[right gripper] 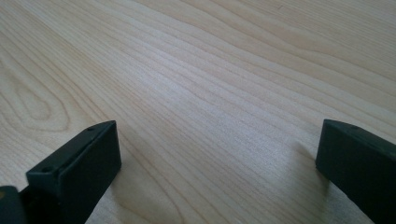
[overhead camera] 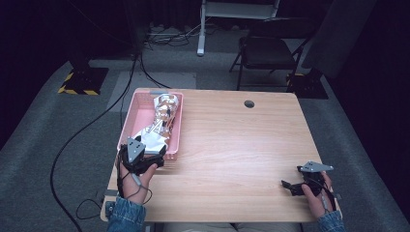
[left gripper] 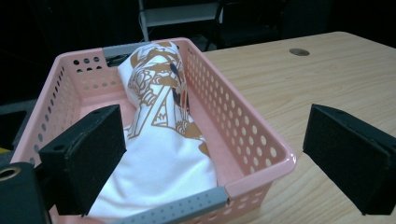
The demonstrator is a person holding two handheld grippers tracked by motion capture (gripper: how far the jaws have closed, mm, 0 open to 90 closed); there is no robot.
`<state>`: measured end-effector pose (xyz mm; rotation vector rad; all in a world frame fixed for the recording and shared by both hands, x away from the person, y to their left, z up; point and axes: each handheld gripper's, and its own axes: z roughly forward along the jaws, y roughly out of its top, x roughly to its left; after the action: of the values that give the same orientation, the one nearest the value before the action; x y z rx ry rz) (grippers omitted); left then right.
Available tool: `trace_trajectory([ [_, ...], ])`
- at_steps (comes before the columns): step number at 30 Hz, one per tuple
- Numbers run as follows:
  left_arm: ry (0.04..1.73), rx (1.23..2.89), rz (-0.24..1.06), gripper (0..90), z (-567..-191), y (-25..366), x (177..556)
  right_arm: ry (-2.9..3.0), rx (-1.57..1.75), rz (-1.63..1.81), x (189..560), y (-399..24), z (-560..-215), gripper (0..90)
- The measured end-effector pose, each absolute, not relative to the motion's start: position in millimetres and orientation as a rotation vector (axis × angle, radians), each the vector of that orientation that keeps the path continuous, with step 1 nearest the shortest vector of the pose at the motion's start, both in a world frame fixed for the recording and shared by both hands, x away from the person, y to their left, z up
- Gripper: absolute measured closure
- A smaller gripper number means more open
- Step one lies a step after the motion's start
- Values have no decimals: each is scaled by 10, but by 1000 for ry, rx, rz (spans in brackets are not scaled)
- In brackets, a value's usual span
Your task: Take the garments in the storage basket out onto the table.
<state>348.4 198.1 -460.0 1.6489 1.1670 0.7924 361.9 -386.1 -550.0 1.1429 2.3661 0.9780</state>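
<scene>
A pink perforated basket [overhead camera: 129, 119] [left gripper: 243, 140] stands at the table's left side. Inside it lies a bunched white cloth with an orange-brown print [overhead camera: 162, 116] [left gripper: 156, 126]. My left gripper [overhead camera: 145, 157] [left gripper: 215, 161] hovers at the basket's near end, open, its jaws wide apart over the near rim and nothing between them. My right gripper [overhead camera: 290, 186] [right gripper: 217, 177] rests low over the bare wooden table [right gripper: 201, 84] at the near right, open and empty, pointing left.
A cable hole [overhead camera: 249, 103] [left gripper: 299, 52] sits near the table's far edge. Beyond the table stand a folding chair [overhead camera: 268, 48] and a white desk leg [overhead camera: 201, 29]. Cables [overhead camera: 96, 121] run across the grey floor at the left.
</scene>
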Motion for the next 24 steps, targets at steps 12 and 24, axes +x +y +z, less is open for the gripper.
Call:
trace_trajectory([
  [12, 1162, 1656, 771, 52, -4495, 1945, 3704, 2366, 1141, 979, 3620, -3862, -5500, 0],
  [24, 1190, 1643, 735, 50, -4495, 1972, 3897, 2366, 1141, 979, 3620, -3862, -5500, 0],
])
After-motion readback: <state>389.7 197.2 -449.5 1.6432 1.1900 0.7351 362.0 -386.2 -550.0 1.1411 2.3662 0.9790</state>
